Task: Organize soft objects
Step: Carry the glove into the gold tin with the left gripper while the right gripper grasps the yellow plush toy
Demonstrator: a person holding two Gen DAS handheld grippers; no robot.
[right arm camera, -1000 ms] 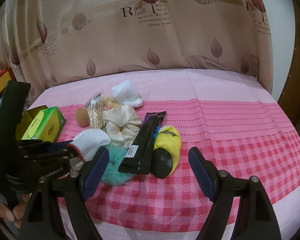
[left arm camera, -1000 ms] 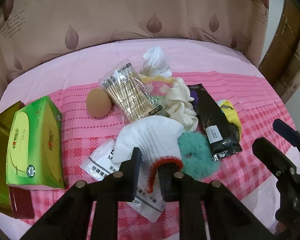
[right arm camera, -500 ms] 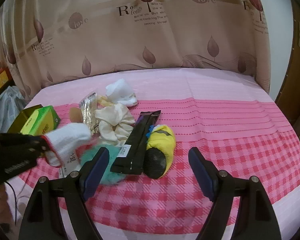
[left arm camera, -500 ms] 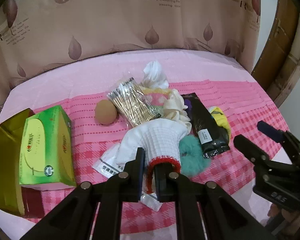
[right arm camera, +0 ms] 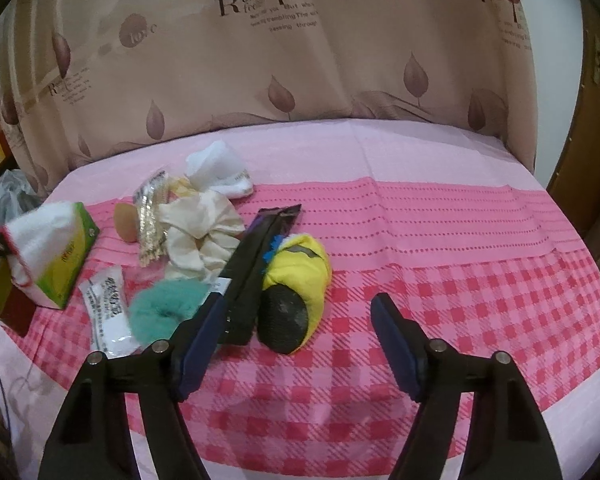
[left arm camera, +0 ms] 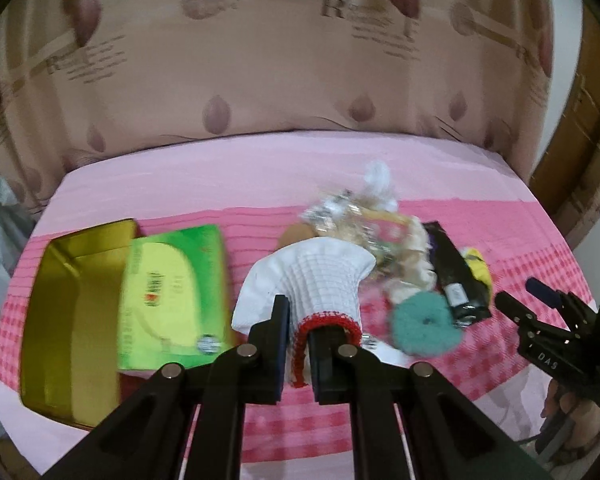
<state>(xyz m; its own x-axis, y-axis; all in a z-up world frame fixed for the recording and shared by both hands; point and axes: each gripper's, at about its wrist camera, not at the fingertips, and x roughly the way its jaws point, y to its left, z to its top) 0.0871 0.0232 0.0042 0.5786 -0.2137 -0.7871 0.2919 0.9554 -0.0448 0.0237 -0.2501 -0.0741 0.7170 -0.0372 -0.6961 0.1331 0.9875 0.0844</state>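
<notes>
My left gripper (left arm camera: 298, 320) is shut on the red cuff of a white knit glove (left arm camera: 316, 276) and holds it in the air above the table, left of the pile; the glove also shows in the right wrist view (right arm camera: 40, 228). On the table lie a teal fluffy scrunchie (right arm camera: 166, 310), a cream scrunchie (right arm camera: 200, 236), a yellow and grey plush toy (right arm camera: 296, 284) and a white sock (right arm camera: 220, 170). My right gripper (right arm camera: 296, 336) is open and empty, just in front of the plush toy.
An open gold tin box (left arm camera: 68, 300) sits at the left with a green tissue box (left arm camera: 172, 296) beside it. A black packet (right arm camera: 256, 260), a bag of sticks (right arm camera: 152, 220), a brown sponge (right arm camera: 126, 222) and a white sachet (right arm camera: 108, 308) lie among the pile. A curtain hangs behind the pink tablecloth (right arm camera: 440, 240).
My left gripper has lifted the white glove off the pile and carried it left toward the green tissue box and gold tin. The right gripper has stayed open in place.
</notes>
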